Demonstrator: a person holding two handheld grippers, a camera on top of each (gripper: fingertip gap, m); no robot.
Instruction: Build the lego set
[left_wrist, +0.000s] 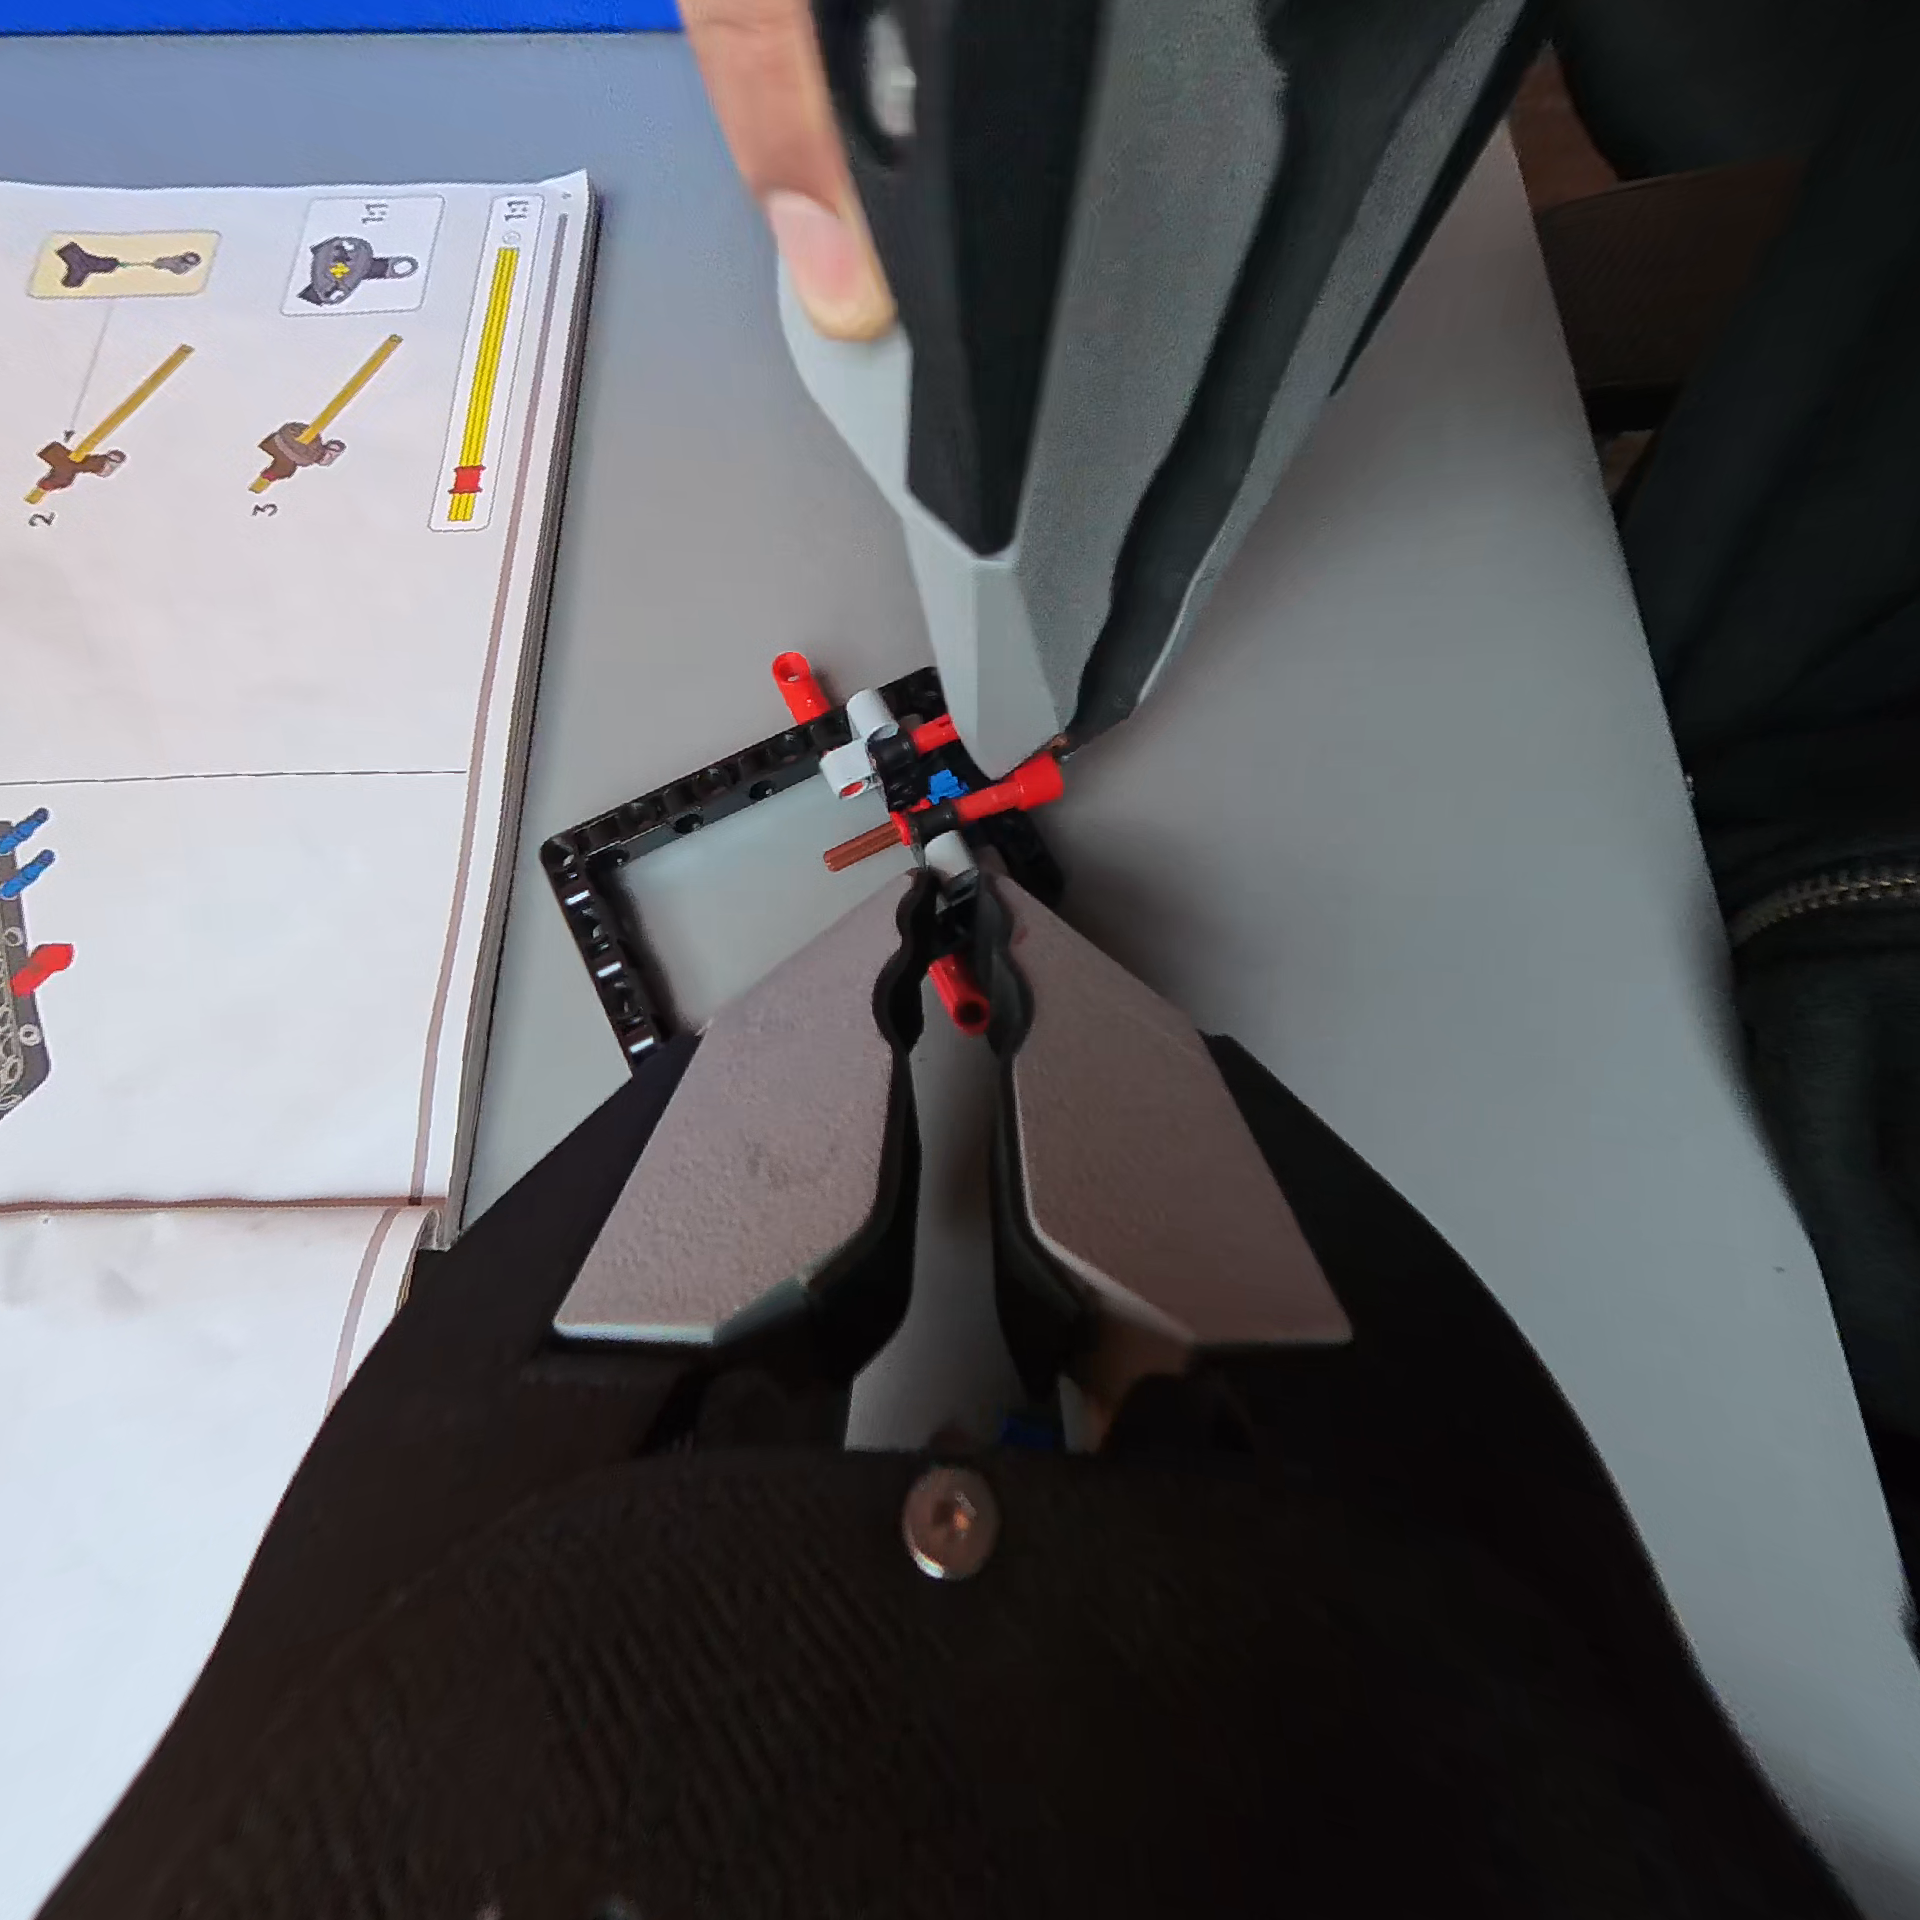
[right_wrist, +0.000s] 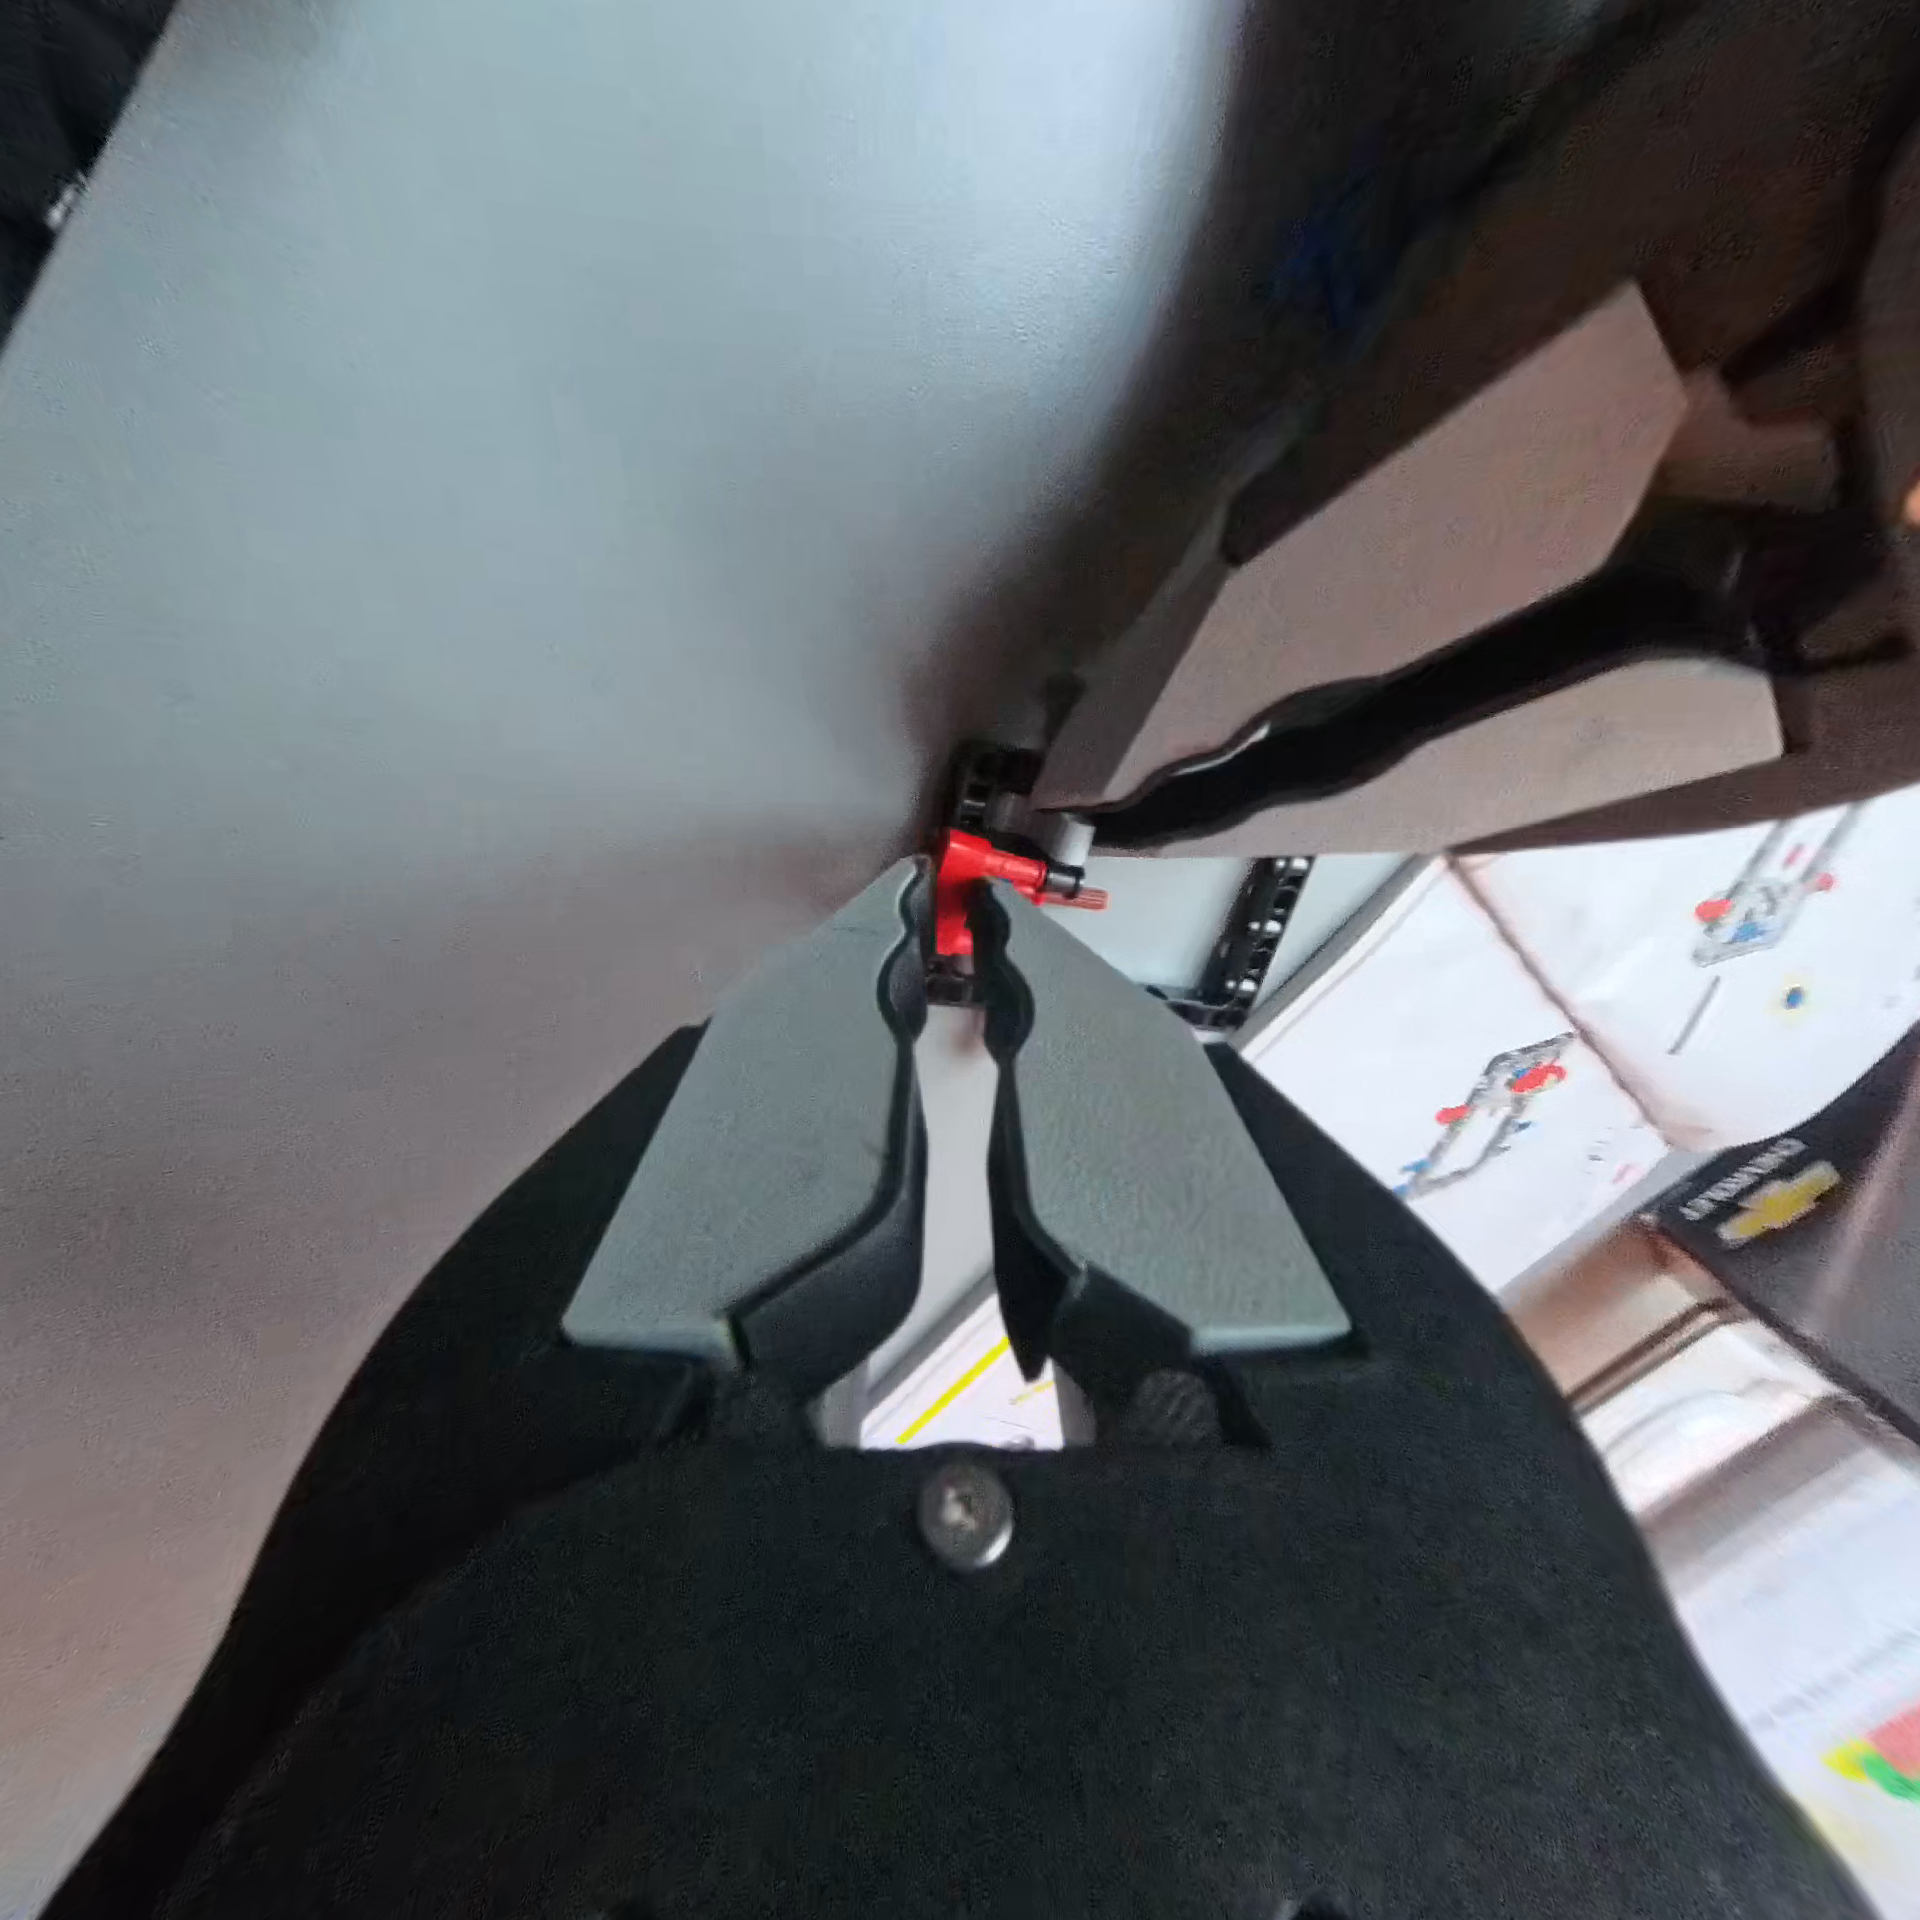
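Nearest the lens in the left wrist view, left gripper (left_wrist: 951, 935) clamped on a grey connector and red pin at the near corner of the lego assembly (left_wrist: 894, 779), probably to steady the build against a push from the other side. Black rectangular frame (left_wrist: 623, 831) of that assembly flat on the grey counter (left_wrist: 1351, 935), just beside the open instruction booklet (left_wrist: 260, 727), likely kept close for checking the pictured steps. Reaching in from the far side, right gripper (left_wrist: 1060, 743) pinched shut on a red pin (left_wrist: 1023, 784) at the frame's corner; in its own view, right gripper (right_wrist: 956, 935) closed around that red piece (right_wrist: 954, 894), with the left one pressing in from the upper right. Judging by the opposed grips, a pin being seated or pulled at the corner; which, impossible to tell. Brown axle (left_wrist: 862, 852) jutting sideways from the cluster, untouched. A bare fingertip (left_wrist: 821, 249) visible on the right tool's handle.
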